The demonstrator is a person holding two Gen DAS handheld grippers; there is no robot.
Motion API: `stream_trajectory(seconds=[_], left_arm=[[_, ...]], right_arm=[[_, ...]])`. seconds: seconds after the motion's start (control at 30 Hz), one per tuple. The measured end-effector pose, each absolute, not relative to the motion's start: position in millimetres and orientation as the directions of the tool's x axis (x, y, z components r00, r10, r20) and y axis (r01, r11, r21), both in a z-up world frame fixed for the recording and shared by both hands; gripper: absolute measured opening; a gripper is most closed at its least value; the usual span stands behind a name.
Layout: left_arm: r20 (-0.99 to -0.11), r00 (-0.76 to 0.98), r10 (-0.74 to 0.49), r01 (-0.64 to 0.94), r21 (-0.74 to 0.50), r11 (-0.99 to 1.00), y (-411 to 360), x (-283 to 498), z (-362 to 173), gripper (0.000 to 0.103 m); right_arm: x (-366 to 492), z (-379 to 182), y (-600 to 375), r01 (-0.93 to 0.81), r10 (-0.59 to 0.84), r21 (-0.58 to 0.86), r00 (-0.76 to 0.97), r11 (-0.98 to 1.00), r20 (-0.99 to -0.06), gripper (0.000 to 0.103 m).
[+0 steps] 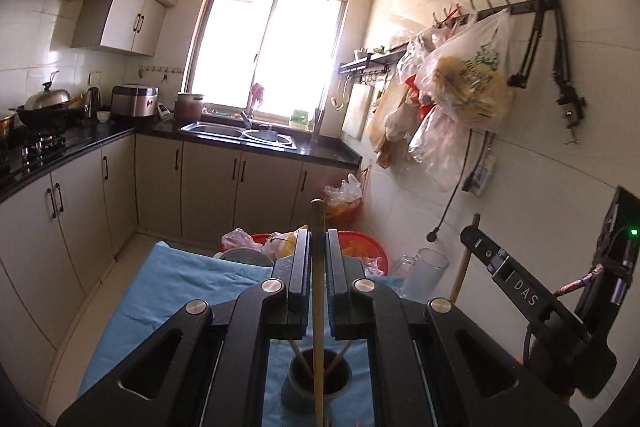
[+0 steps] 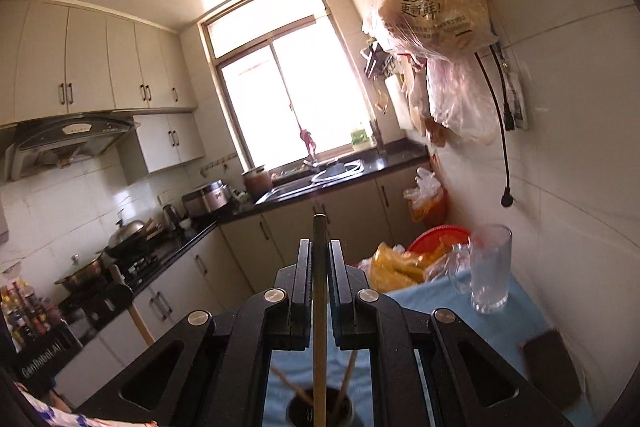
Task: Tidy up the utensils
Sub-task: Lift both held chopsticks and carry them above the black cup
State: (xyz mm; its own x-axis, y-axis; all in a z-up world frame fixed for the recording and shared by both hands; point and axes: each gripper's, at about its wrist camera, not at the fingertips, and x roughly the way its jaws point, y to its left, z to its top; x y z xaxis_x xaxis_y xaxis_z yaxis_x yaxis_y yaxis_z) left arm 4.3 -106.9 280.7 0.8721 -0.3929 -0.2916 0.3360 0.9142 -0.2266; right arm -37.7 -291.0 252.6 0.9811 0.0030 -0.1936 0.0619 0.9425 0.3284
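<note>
"DAS" stands in white on the right gripper (image 1: 524,291). The hanging plastic bag (image 2: 436,15) reads "现煮现煮 更新鲜!"-like green characters, partly unclear. Far below-left of that bag, a black crate (image 2: 44,359) reads "GenRobot.AI".

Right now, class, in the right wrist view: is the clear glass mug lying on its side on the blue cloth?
No. The clear glass mug stands upright on the blue cloth, near the wall.

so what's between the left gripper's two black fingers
A single wooden chopstick, standing upright between the closed fingers over the dark round holder, seen in the left wrist view.
</note>
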Motion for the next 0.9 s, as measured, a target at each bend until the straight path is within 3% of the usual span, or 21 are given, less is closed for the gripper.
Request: stream_trajectory(seconds=[0.27,0.43,0.67,0.9], left_arm=[[-0.316,0.875,-0.366,0.302,-0.234,0.924,-126,66,267,0.006],[-0.359,0.863,-0.355,0.292,-0.217,0.931,-139,92,245,0.006],[-0.428,0.831,-0.355,0.289,-0.213,0.933,-143,105,214,0.006],[-0.432,0.83,-0.353,0.282,-0.22,0.934,-135,97,213,0.006]], right_arm=[[15,231,-294,0.112,-0.049,0.336,0.98,0.935,-0.191,0.007],[33,205,-295,0.136,-0.055,0.339,0.97,0.931,-0.237,0.007],[44,171,-297,0.115,0.004,0.347,0.946,0.931,-0.323,0.008],[44,165,-302,0.103,0.032,0.362,0.937,0.926,-0.349,0.009]])
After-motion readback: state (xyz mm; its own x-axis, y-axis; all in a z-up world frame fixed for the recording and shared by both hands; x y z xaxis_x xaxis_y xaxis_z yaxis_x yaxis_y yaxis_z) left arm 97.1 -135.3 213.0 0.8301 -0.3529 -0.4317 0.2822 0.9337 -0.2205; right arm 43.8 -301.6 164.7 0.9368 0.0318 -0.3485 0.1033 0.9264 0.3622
